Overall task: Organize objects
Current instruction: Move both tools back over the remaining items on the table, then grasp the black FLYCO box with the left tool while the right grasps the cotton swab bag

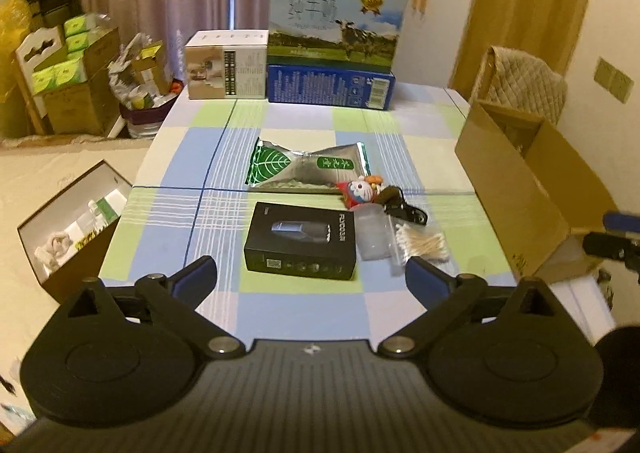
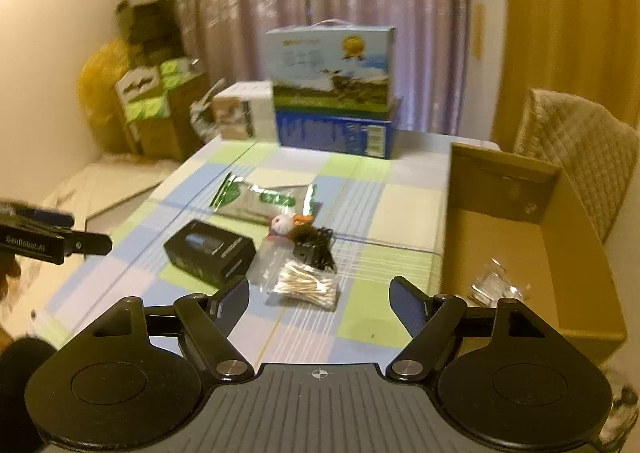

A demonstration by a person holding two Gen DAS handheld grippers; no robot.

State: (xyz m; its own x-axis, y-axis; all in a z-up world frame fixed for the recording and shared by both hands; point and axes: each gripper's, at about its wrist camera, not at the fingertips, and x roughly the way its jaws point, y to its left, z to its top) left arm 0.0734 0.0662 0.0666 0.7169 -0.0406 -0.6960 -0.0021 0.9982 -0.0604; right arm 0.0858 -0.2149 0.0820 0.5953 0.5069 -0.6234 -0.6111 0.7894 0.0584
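left gripper [image 1: 312,279] – fingers apart, empty, above table [image 1: 280,305] edge | right gripper [image 2: 320,295] – fingers apart, empty | black box [image 1: 301,243], cotton swabs [image 2: 306,286], tea packet [image 1: 308,167] mid-table | cardboard box [image 2: 520,237] at table's right side

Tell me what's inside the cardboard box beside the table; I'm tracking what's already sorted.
In the cardboard box, one small clear plastic packet lies on the bottom. The near corner is hidden behind the right tool, so anything there can't be seen.
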